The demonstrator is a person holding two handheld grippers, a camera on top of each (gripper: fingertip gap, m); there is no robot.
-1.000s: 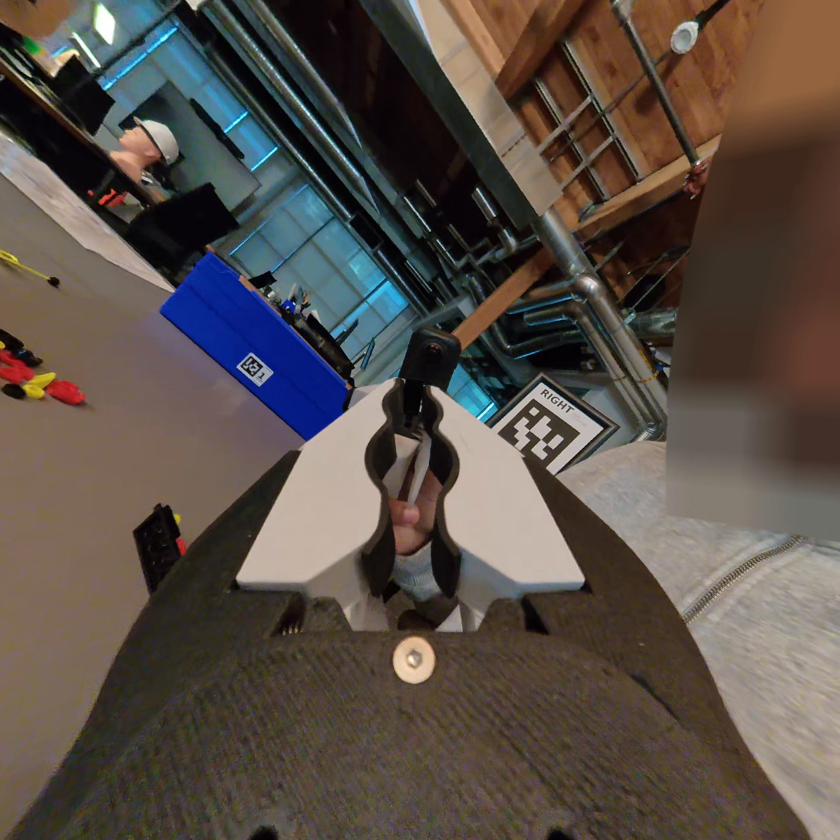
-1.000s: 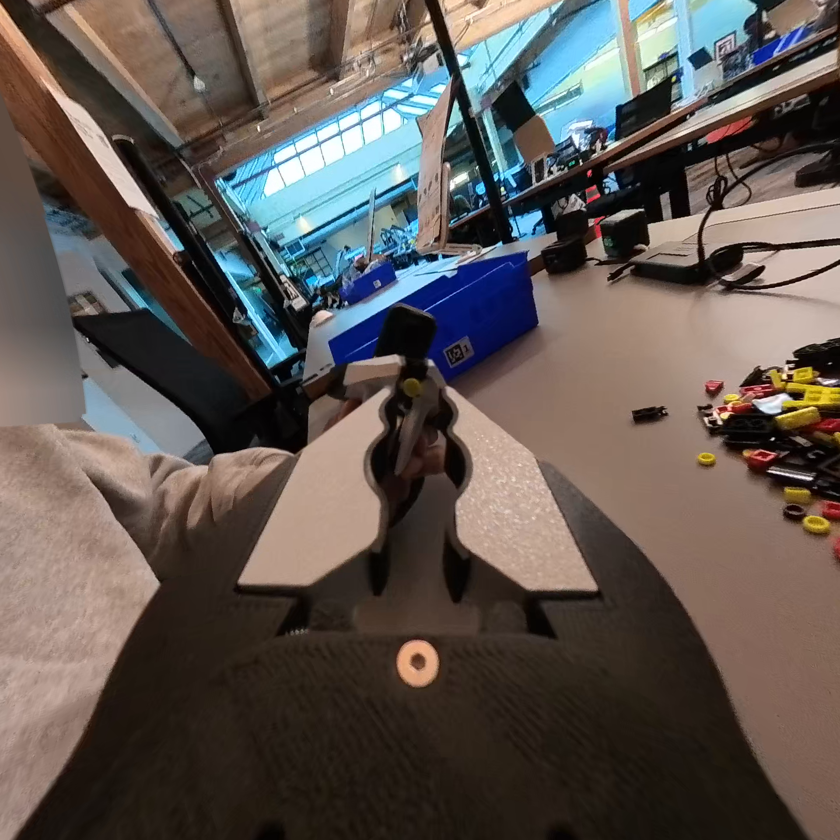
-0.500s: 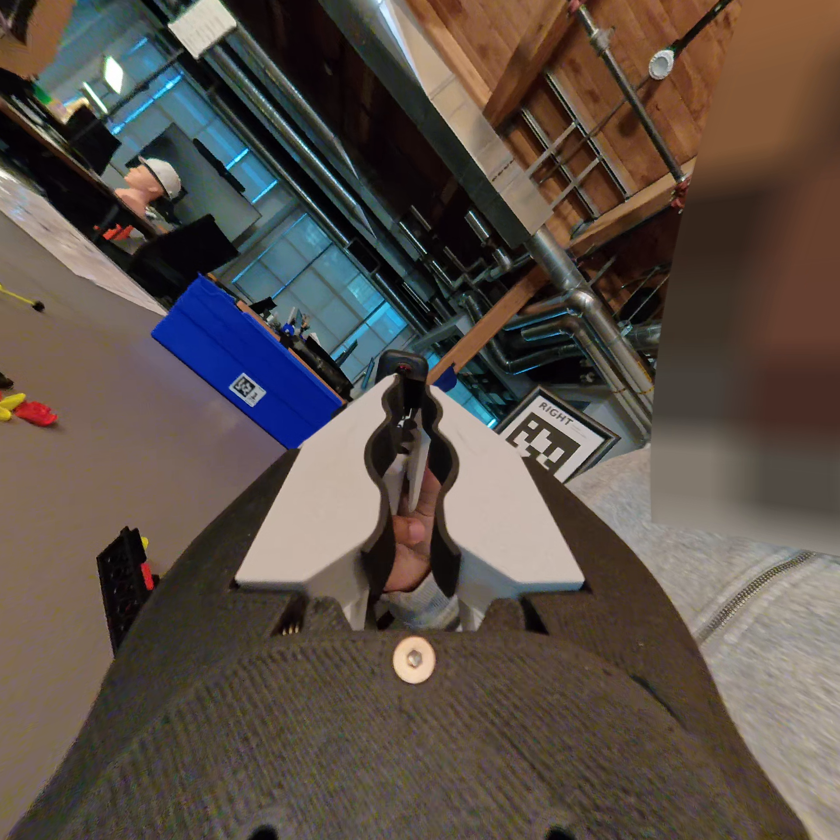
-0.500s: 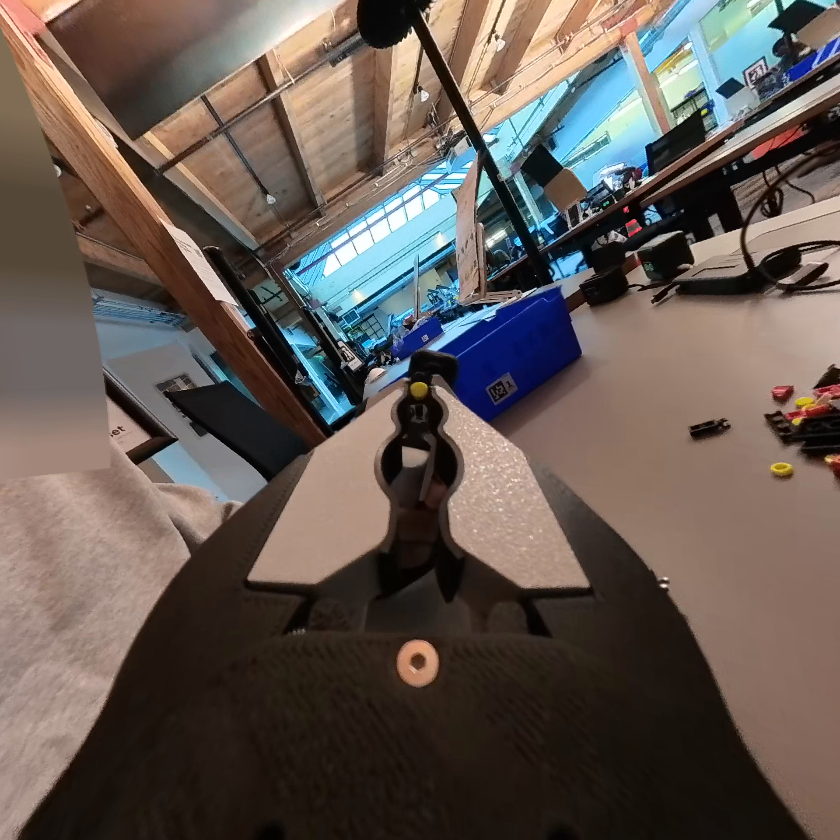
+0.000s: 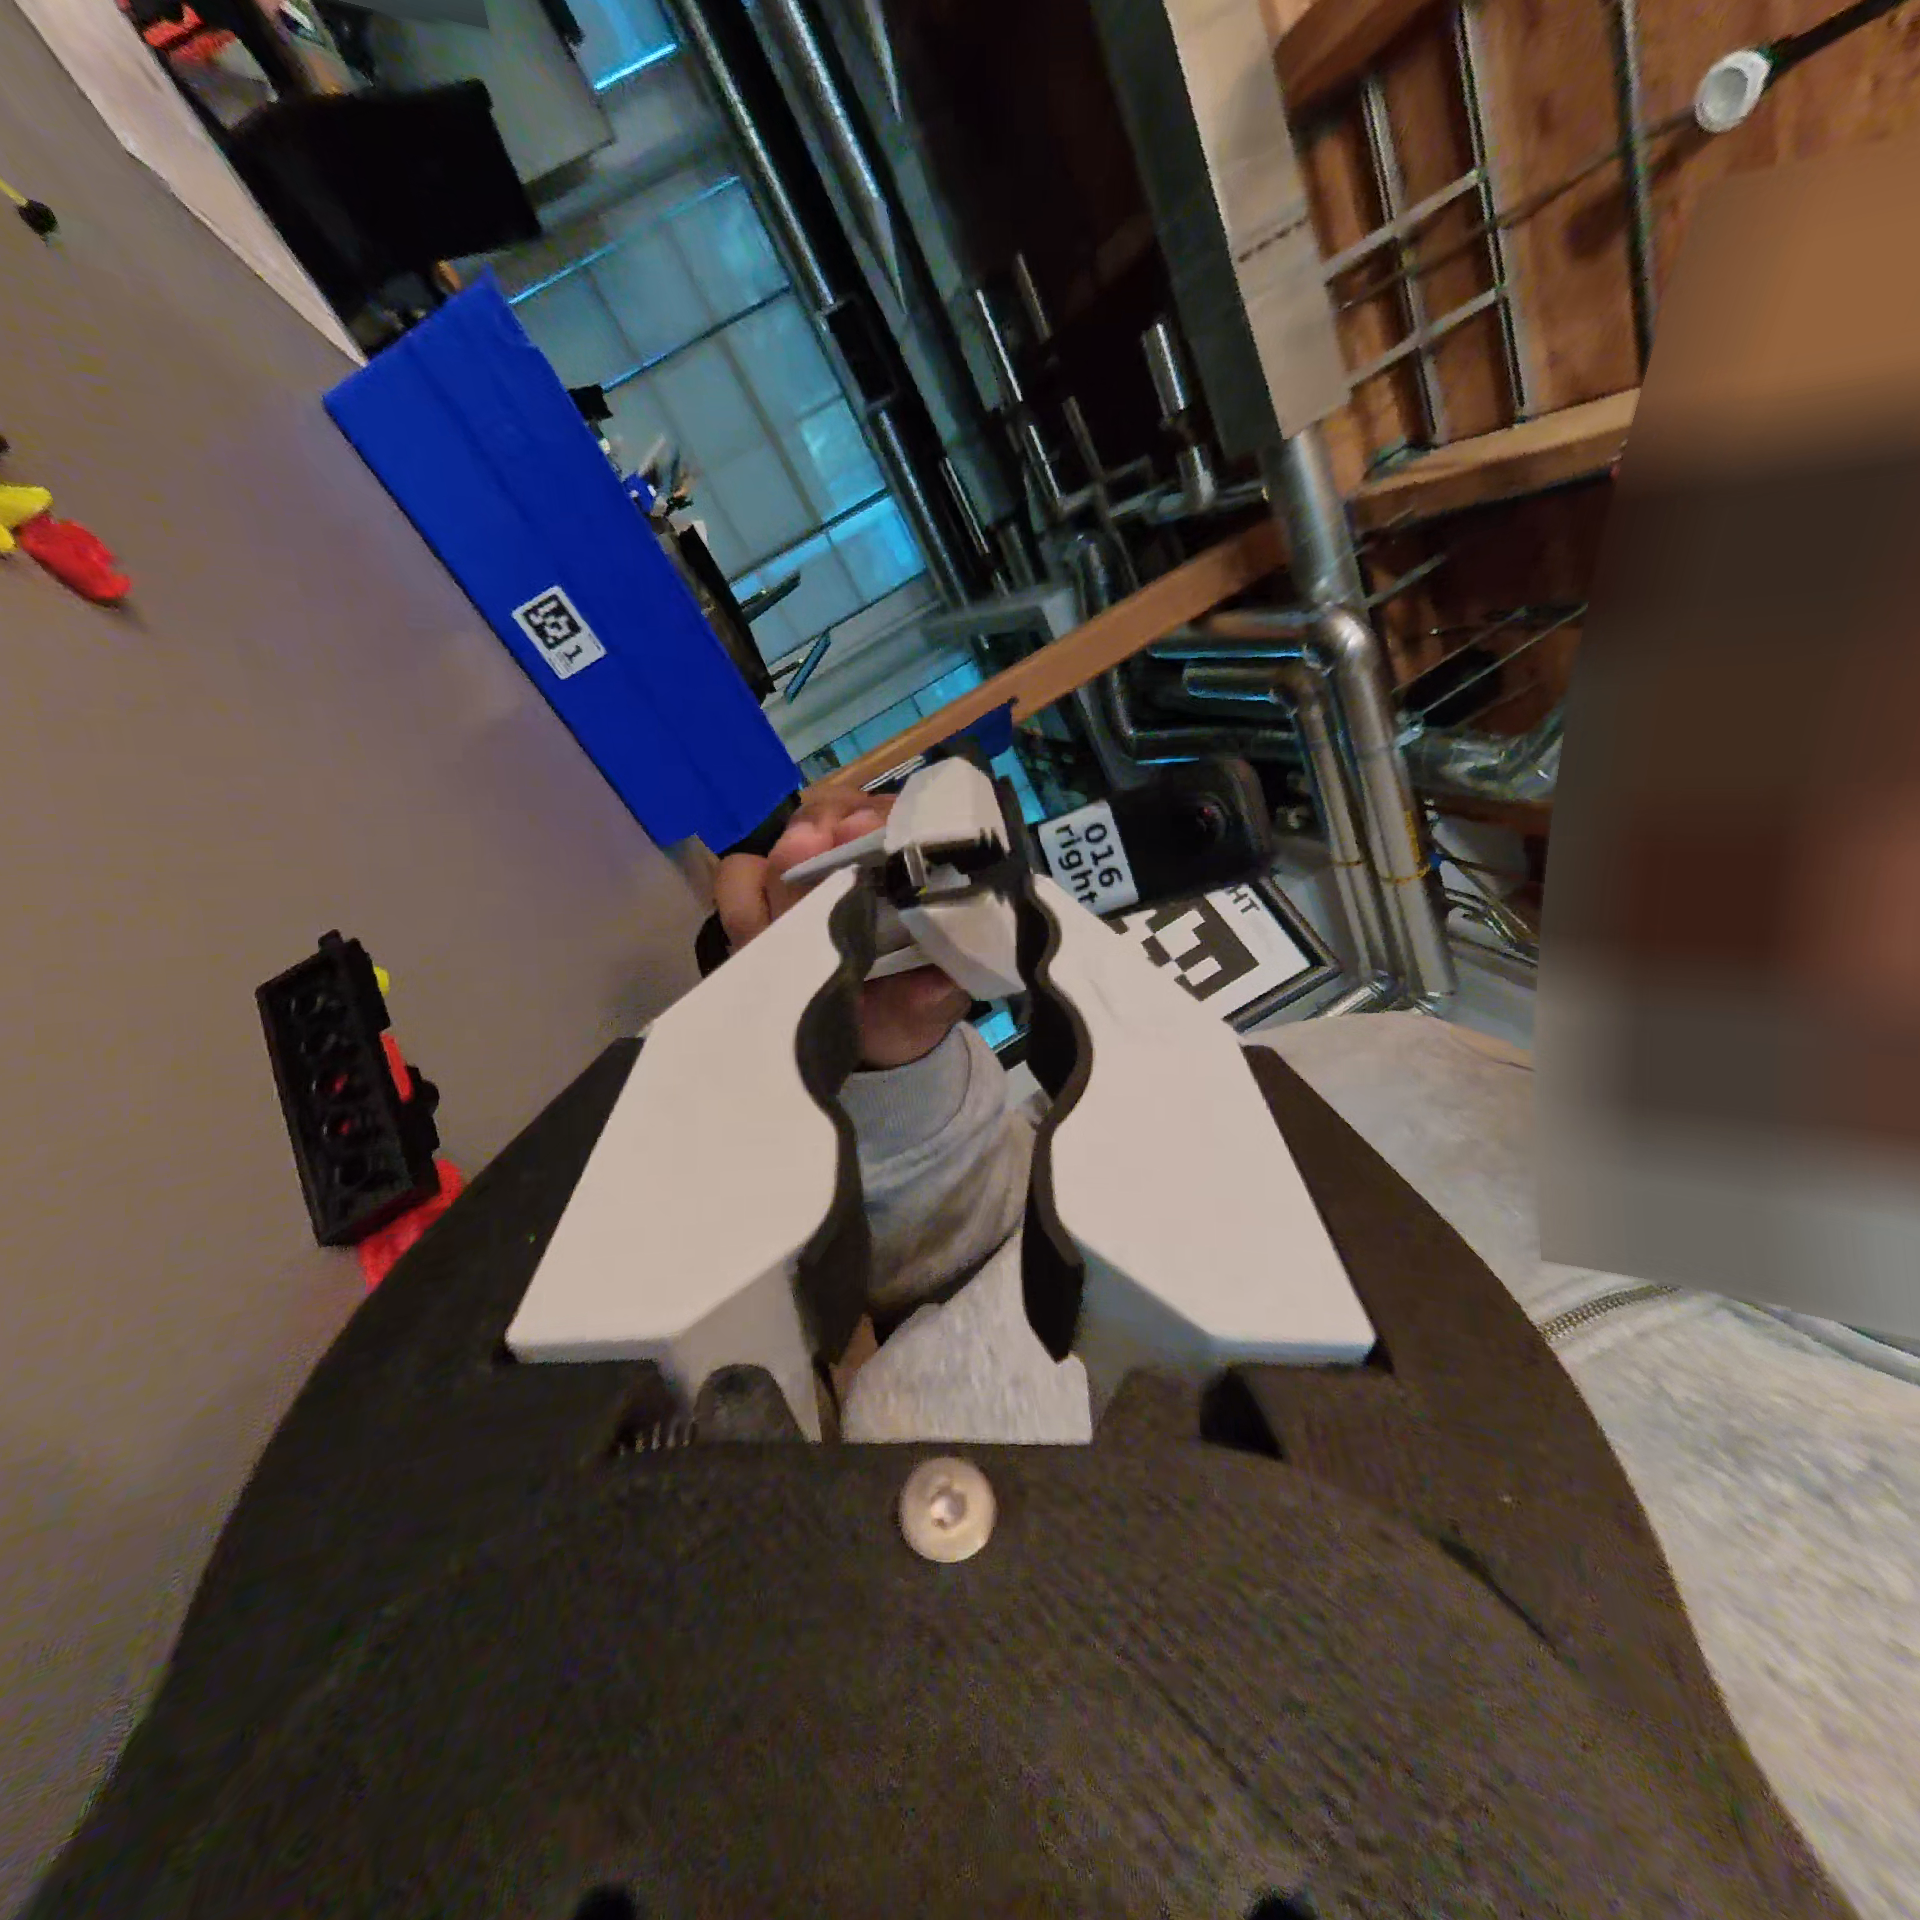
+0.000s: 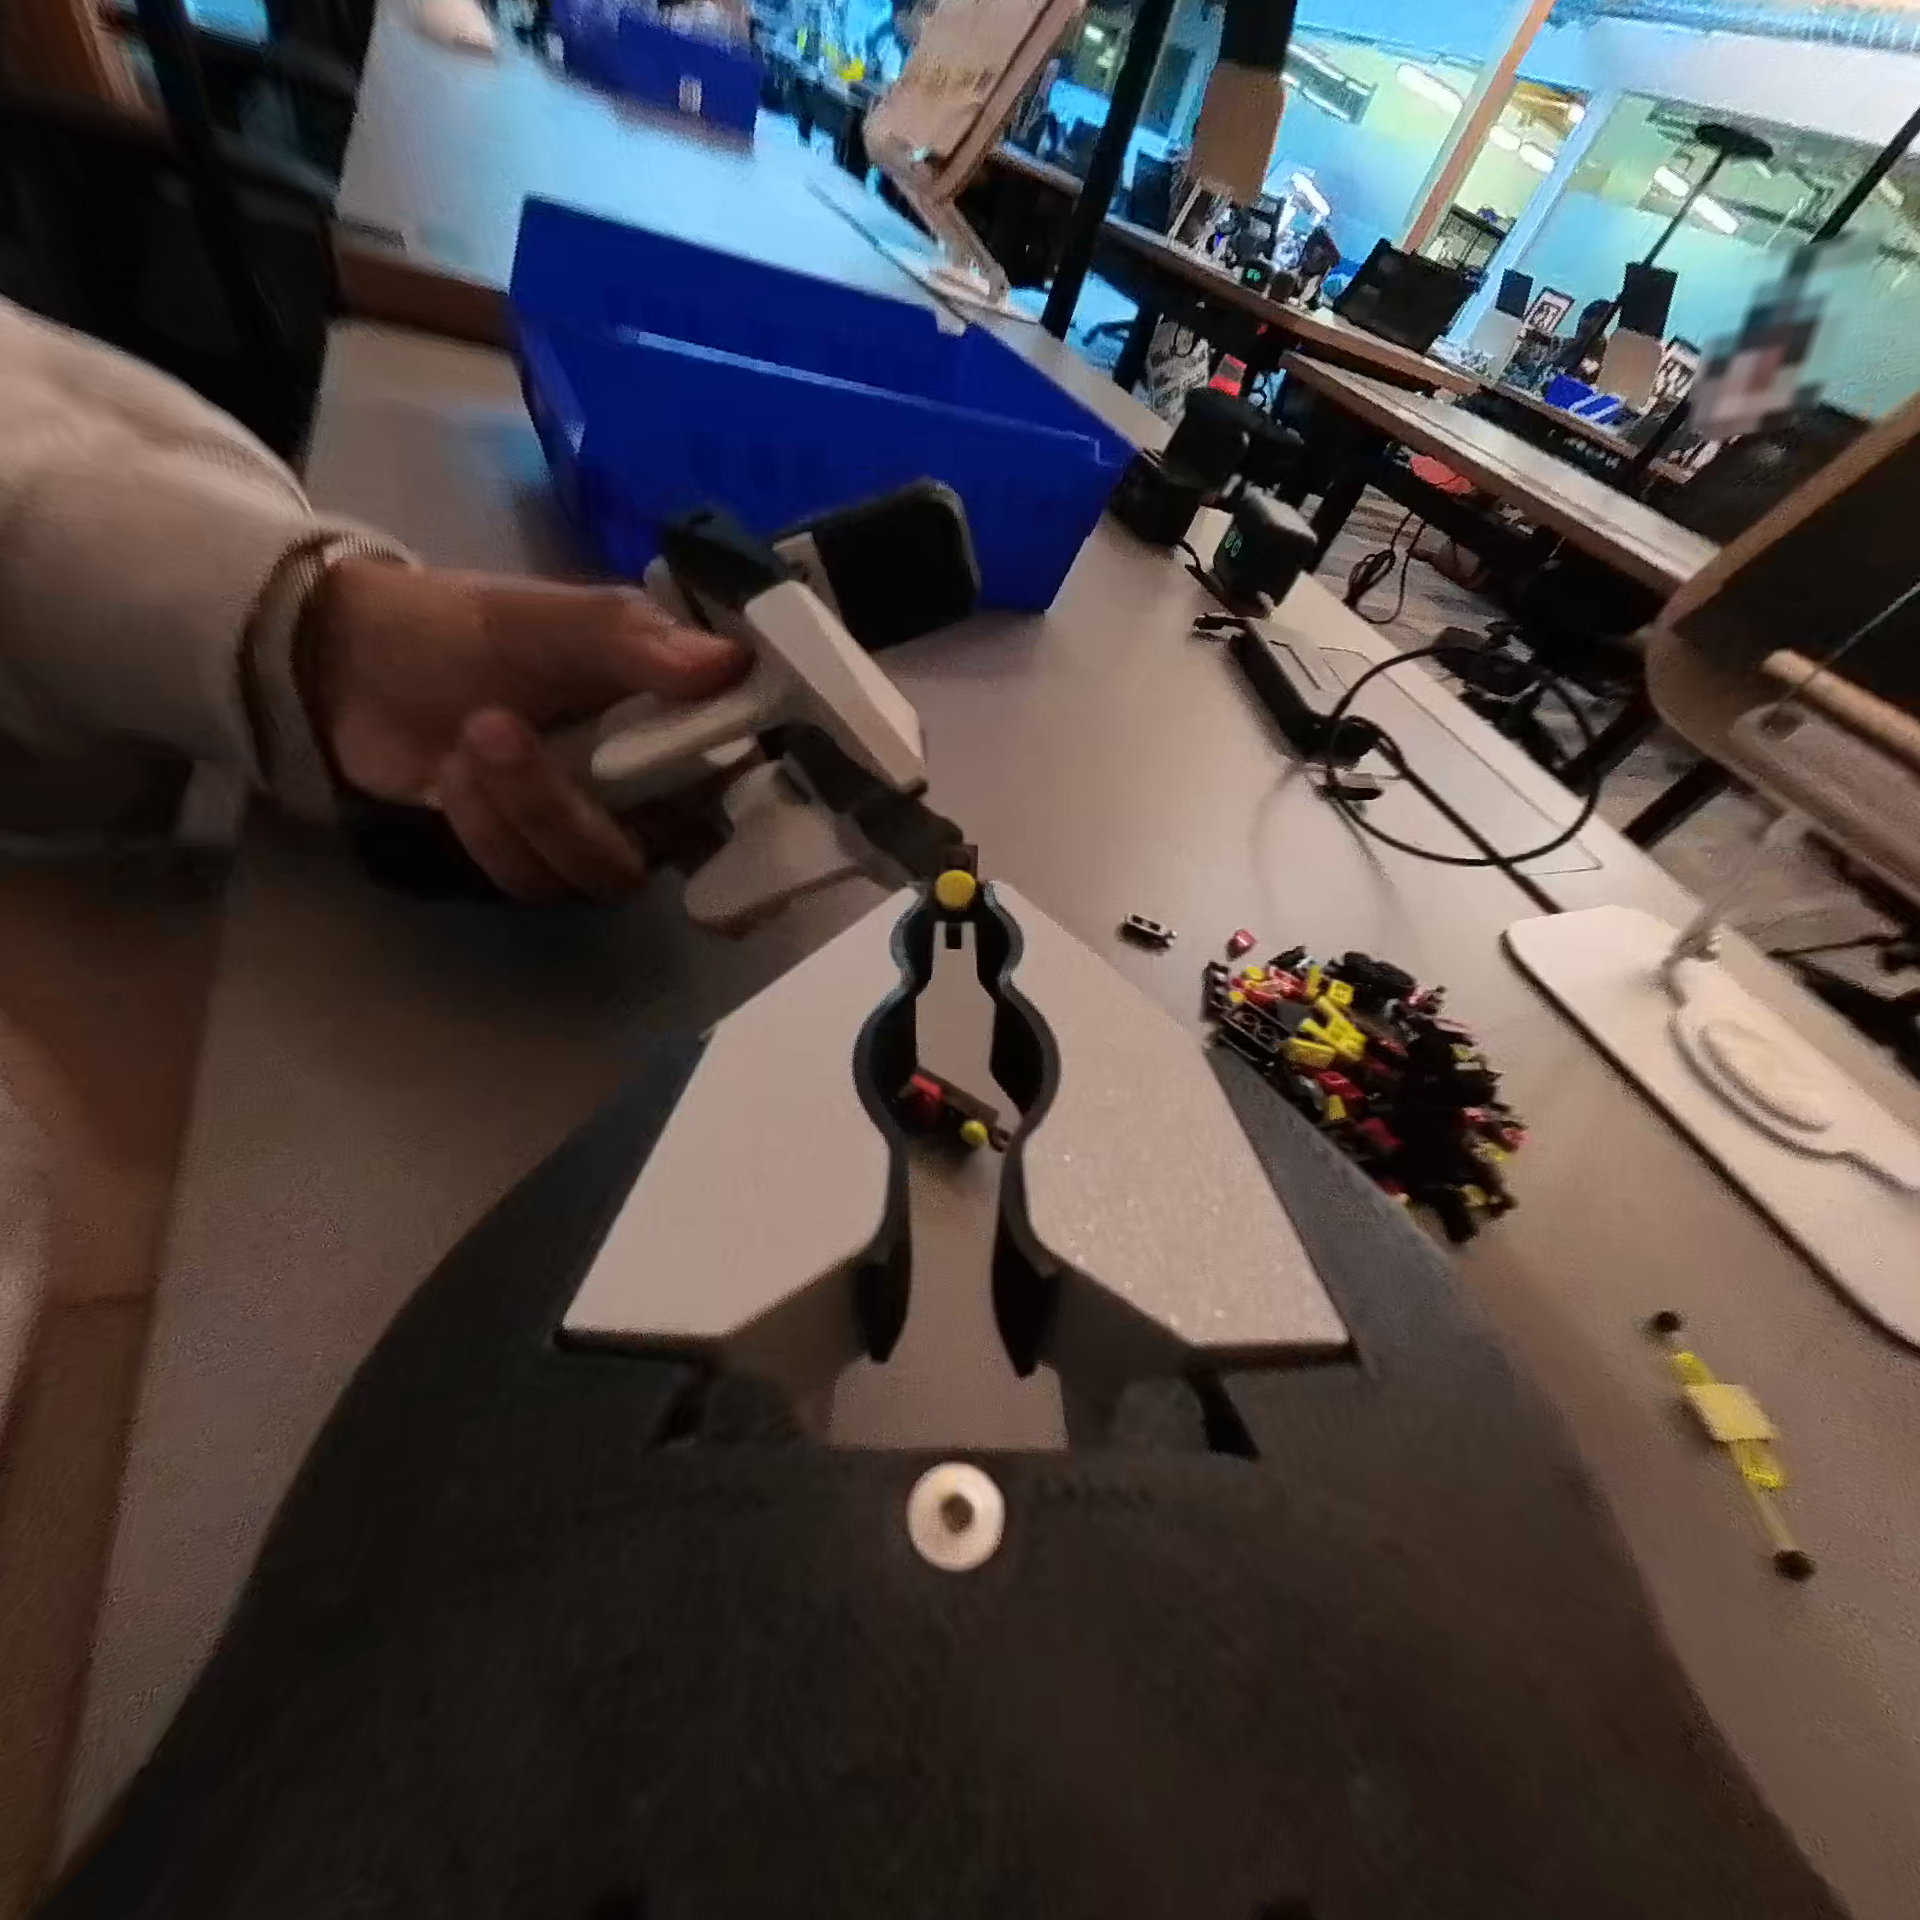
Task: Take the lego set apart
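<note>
Plastic, stiff, light: yellow-studded black lego piece (image 6: 954,890) pinched by right claw (image 6: 952,920); left claw (image 5: 940,906) part open, empty; grip its edges.

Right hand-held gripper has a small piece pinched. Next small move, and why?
Probably swing the right hand-held gripper toward the loose brick pile and release: its yellow-studded piece looks free, the left hand-held gripper standing open.

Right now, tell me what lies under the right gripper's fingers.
Through the gap between the fingers, a small red, black and yellow lego assembly shows, lying on the grey table. The fingers cover its edges and the table on either side.
</note>
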